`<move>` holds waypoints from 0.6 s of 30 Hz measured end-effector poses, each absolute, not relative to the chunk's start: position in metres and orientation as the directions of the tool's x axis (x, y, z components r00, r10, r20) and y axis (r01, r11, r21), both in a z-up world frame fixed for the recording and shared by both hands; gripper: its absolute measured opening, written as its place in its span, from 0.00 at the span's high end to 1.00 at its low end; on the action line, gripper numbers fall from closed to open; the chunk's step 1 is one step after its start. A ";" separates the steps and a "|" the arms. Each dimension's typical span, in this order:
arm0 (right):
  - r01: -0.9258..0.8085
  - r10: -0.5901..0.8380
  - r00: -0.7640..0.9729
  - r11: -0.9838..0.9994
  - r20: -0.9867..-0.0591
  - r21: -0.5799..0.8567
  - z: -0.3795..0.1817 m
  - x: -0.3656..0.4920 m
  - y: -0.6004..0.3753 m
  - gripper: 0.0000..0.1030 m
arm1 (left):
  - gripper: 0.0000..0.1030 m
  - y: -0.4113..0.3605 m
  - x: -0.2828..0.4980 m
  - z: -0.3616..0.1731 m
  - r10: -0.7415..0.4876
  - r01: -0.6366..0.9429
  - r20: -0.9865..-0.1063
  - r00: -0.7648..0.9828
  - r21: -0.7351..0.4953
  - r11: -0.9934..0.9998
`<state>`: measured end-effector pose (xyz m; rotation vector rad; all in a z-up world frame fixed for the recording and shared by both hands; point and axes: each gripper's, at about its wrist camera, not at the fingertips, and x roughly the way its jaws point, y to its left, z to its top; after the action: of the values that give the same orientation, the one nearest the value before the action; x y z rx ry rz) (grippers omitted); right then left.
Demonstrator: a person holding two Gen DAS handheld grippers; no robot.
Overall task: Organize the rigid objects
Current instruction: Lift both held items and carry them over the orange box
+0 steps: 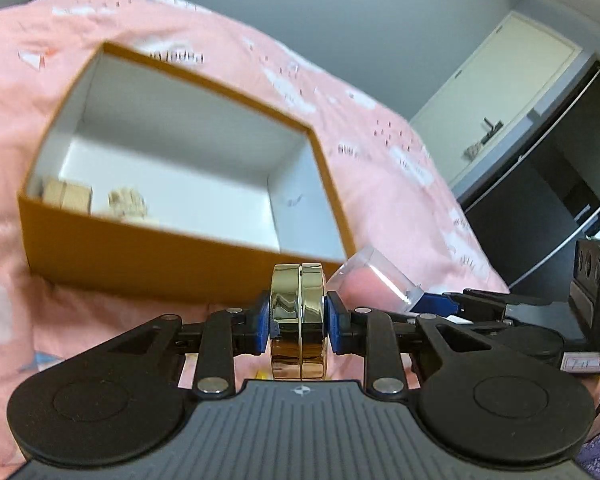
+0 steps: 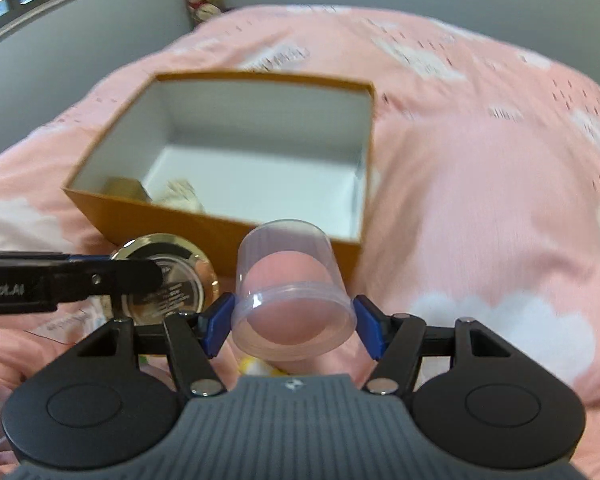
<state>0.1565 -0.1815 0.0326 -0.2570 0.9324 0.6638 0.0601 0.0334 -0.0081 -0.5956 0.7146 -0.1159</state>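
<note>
My left hand-held gripper (image 1: 297, 322) clamps gold tin (image 1: 298, 322) on edge, flat faces against pads, above bed (image 1: 400, 184). My right hand-held gripper (image 2: 294, 326) grips clear cup (image 2: 294, 300), mouth toward me, base toward box (image 2: 220, 232).

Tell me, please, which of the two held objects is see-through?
The clear plastic cup-shaped cap in the right gripper: the pink bedding shows through it. The round gold metal case, clamped in the left gripper, is opaque and mirror-shiny.

Each black hand-held gripper (image 1: 298, 320) has blue pads and silver screws
</note>
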 end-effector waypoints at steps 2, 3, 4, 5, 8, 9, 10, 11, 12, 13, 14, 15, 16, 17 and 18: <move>-0.658 0.439 0.424 0.751 -0.792 0.064 0.045 0.155 -0.176 0.38 | 0.70 0.040 0.060 0.002 -0.285 -0.096 -0.563 0.776 -0.552 0.828; -0.670 0.448 0.428 0.740 -0.785 0.057 0.051 0.155 -0.173 0.38 | 0.70 0.043 0.061 0.007 -0.276 -0.095 -0.556 0.784 -0.546 0.832; -0.683 0.458 0.432 0.728 -0.777 0.049 0.055 0.155 -0.170 0.38 | 0.70 0.046 0.062 0.012 -0.261 -0.097 -0.550 0.793 -0.537 0.838; -0.696 0.466 0.435 0.717 -0.770 0.042 0.061 0.156 -0.166 0.38 | 0.70 0.049 0.063 0.016 -0.249 -0.100 -0.545 0.801 -0.531 0.842; -0.726 0.489 0.444 0.687 -0.751 0.018 0.074 0.158 -0.155 0.38 | 0.70 0.061 0.070 0.027 -0.222 -0.112 -0.529 0.819 -0.527 0.843; -0.734 0.495 0.446 0.679 -0.746 0.011 0.077 0.160 -0.152 0.38 | 0.70 0.064 0.073 0.030 -0.215 -0.116 -0.525 0.824 -0.526 0.842; -0.742 0.502 0.447 0.670 -0.740 0.006 0.081 0.162 -0.148 0.38 | 0.70 0.067 0.075 0.032 -0.208 -0.119 -0.521 0.828 -0.526 0.842; -0.747 0.508 0.446 0.664 -0.737 0.006 0.083 0.165 -0.145 0.38 | 0.70 0.071 0.079 0.033 -0.200 -0.126 -0.518 0.831 -0.527 0.840; -0.751 0.512 0.442 0.660 -0.737 0.008 0.085 0.169 -0.141 0.38 | 0.70 0.075 0.083 0.034 -0.195 -0.132 -0.517 0.834 -0.530 0.838; -0.753 0.514 0.435 0.657 -0.739 0.014 0.086 0.175 -0.138 0.38 | 0.70 0.078 0.086 0.034 -0.194 -0.135 -0.515 0.835 -0.534 0.834; -0.754 0.515 0.428 0.656 -0.743 0.020 0.086 0.180 -0.136 0.38 | 0.70 0.083 0.089 0.034 -0.196 -0.139 -0.515 0.834 -0.540 0.830; -0.754 0.513 0.417 0.656 -0.751 0.029 0.085 0.187 -0.132 0.38 | 0.70 0.086 0.093 0.032 -0.198 -0.143 -0.518 0.832 -0.545 0.826; -0.753 0.510 0.408 0.657 -0.758 0.037 0.084 0.194 -0.128 0.38 | 0.70 0.090 0.096 0.031 -0.200 -0.147 -0.522 0.829 -0.549 0.823; -0.754 0.507 0.396 0.656 -0.765 0.044 0.083 0.201 -0.124 0.38 | 0.70 0.095 0.100 0.029 -0.203 -0.152 -0.528 0.825 -0.552 0.820; -0.757 0.505 0.383 0.652 -0.773 0.051 0.081 0.208 -0.120 0.38 | 0.70 0.100 0.103 0.027 -0.205 -0.158 -0.533 0.821 -0.557 0.815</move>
<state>0.2075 -0.1203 0.0813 -0.3358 0.8503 0.8235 0.1026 0.1000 0.0270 -0.6277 0.6181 -0.0268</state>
